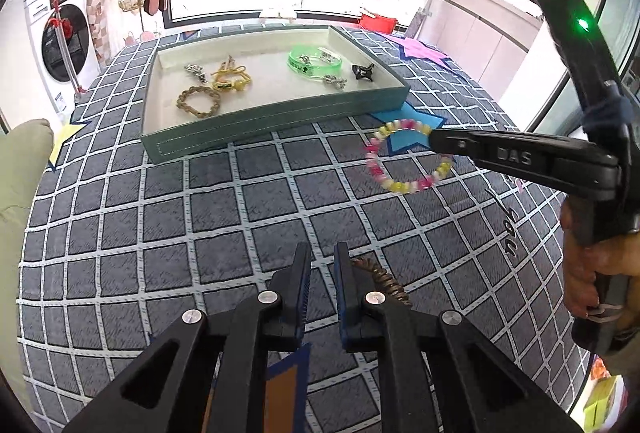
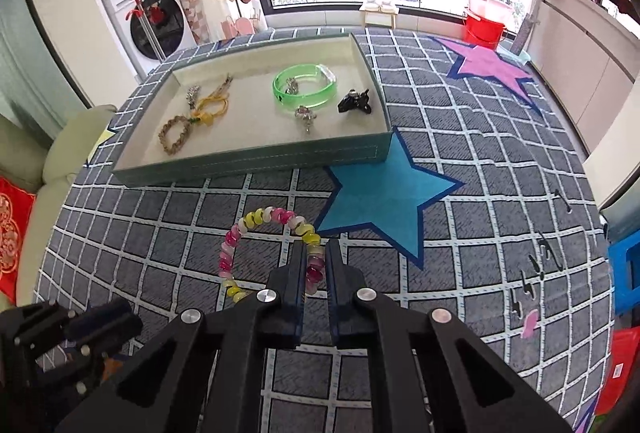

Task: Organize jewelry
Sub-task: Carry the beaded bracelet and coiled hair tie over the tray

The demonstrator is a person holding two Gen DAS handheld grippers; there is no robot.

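My right gripper pinches beaded bracelet, lifted above rug, short of tray front wall. Carry over wall, lower onto bare lining — release gently. Left gripper slightly parted, empty.

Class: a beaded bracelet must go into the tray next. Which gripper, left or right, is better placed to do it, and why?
Right. The right gripper already pinches the pink-and-yellow beaded bracelet above the rug, facing the tray. The left gripper holds nothing, beside a brown bracelet on the rug.
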